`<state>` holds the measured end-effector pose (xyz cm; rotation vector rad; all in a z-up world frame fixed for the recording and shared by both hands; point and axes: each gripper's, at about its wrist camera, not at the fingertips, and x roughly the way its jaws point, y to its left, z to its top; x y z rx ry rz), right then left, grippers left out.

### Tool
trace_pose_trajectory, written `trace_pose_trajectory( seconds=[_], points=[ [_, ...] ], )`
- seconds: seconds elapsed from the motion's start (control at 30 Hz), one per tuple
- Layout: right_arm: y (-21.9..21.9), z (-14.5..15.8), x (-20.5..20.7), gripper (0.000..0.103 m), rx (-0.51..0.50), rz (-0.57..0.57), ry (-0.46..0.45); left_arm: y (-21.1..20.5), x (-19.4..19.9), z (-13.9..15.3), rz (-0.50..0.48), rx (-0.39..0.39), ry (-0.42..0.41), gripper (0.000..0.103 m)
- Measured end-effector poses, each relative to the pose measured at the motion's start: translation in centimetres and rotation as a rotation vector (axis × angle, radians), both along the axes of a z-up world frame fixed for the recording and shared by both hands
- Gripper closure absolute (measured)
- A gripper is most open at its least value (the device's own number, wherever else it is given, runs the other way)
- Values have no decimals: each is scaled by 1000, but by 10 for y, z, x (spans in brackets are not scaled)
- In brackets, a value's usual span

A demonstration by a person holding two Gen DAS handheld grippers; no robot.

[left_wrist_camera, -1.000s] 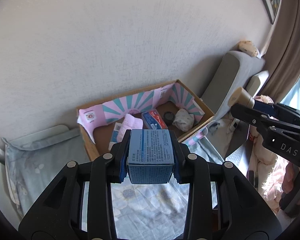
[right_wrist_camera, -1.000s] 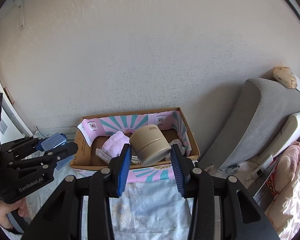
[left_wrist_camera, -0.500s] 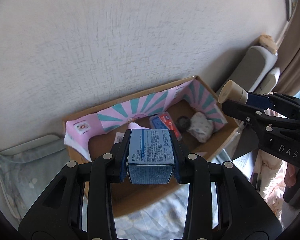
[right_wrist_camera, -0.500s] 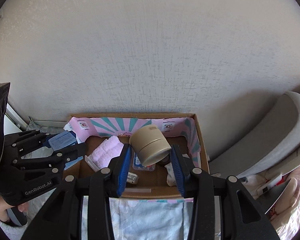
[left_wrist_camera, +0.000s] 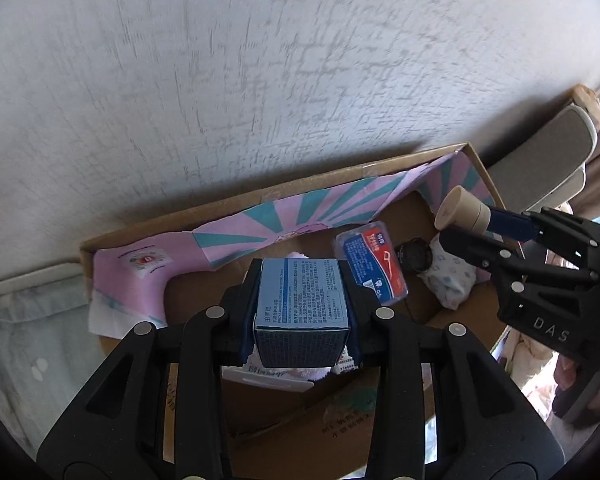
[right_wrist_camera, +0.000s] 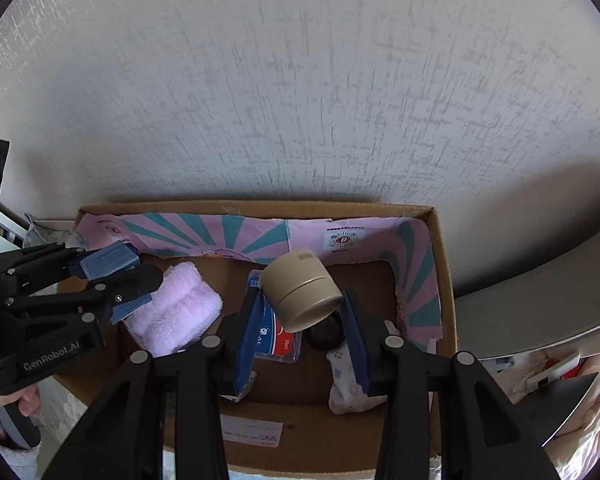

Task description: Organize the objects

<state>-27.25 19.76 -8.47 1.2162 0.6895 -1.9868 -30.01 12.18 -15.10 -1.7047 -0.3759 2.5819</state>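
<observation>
My left gripper (left_wrist_camera: 300, 312) is shut on a blue printed carton (left_wrist_camera: 300, 304) and holds it over the left half of an open cardboard box (left_wrist_camera: 228, 212) lined with pink and teal paper. My right gripper (right_wrist_camera: 300, 312) is shut on a beige round jar (right_wrist_camera: 300, 294) and holds it over the box's middle. Each gripper also shows in the other's view: the right with the jar (left_wrist_camera: 462, 214), the left with the carton (right_wrist_camera: 106, 260).
Inside the box lie a pink fluffy cloth (right_wrist_camera: 176, 312), a red and blue flat packet (left_wrist_camera: 374, 268), a dark round lid (left_wrist_camera: 414, 256) and a white patterned pouch (left_wrist_camera: 448, 280). A textured white wall (right_wrist_camera: 300, 80) stands right behind. A grey cushion (right_wrist_camera: 540, 304) lies to the right.
Both grippers moved forward and down toward the box and now hang over its inside. Each still holds its object.
</observation>
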Motion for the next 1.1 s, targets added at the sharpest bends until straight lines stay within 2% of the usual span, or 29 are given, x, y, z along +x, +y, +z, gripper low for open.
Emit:
trace_pose_trajectory(
  seconds=[0.3,0.4,0.43,0.47,0.5,0.53,0.6,0.63,0.83,1.1],
  points=[
    [2,2,2,66,5,30,-15,-3,-8,1,18,10,-46,71],
    [2,1,5,64,16,53,-58,-3,-11,0,29,12,-59,71],
    [3,0,6,54,16,63,-74,-3,-12,0,47,3,-60,70],
    [4,-2,7,32,21,73,-87,-3,-14,1,63,-10,-66,69],
    [7,-3,10,19,26,82,-82,-3,-15,1,68,-12,-71,65],
    [9,-5,13,0,36,93,-69,-2,-16,1,76,-14,-76,46],
    [12,-7,21,0,52,116,-50,-1,-18,0,75,-12,-84,3],
    [14,-9,20,0,64,124,-47,-1,-18,-2,78,-13,-80,0],
    [19,-9,27,1,55,147,-18,5,-22,-19,75,7,-94,0],
    [18,-4,30,1,46,132,-20,23,-22,-13,76,17,-75,0]
  ],
)
